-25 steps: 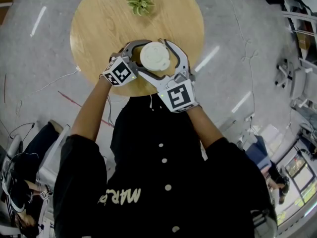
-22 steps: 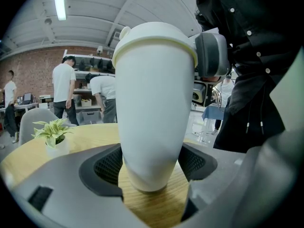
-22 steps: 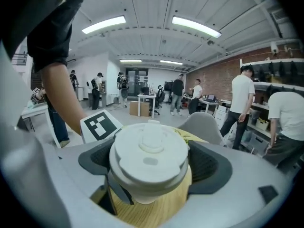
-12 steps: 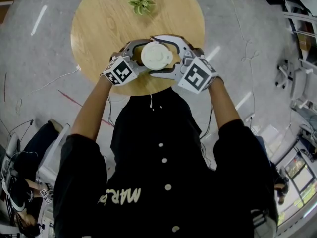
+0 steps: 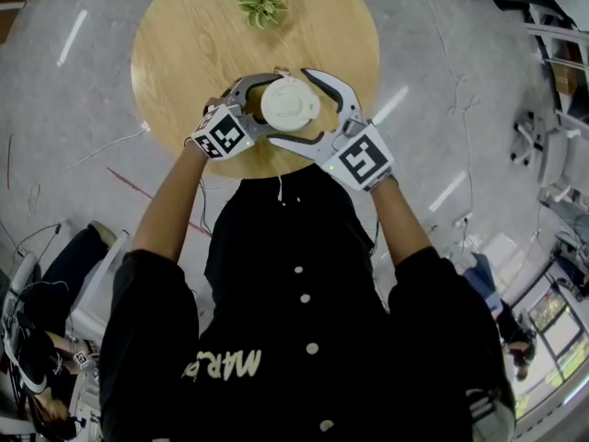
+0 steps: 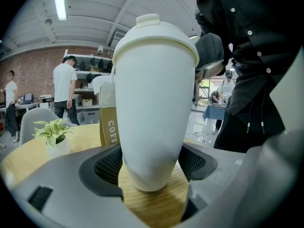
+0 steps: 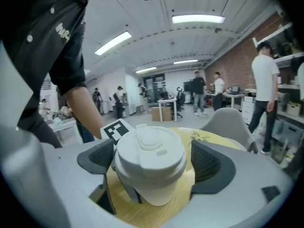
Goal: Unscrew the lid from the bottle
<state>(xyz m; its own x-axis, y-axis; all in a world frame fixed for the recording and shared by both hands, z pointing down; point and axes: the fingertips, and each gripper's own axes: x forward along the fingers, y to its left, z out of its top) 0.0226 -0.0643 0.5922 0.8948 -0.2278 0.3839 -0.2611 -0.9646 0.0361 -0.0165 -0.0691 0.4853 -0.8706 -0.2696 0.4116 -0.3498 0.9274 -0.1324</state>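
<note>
The left gripper (image 6: 152, 169) is closed low on the white bottle (image 6: 154, 103), which stands on the round wooden table (image 5: 184, 44), and the right gripper (image 7: 153, 163) is open around its lid (image 7: 151, 151).

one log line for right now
left gripper: shut on bottle | right gripper: open round lid | lid: on bottle | bottle: upright on table

An open-plan office: beyond the right hand-held gripper (image 7: 153, 167), desks (image 7: 167, 103), people (image 7: 197, 89), ceiling strip lights (image 7: 198, 19); beyond the left hand-held gripper (image 6: 151, 164), a brick wall (image 6: 31, 70) and shelves (image 6: 90, 63).
</note>
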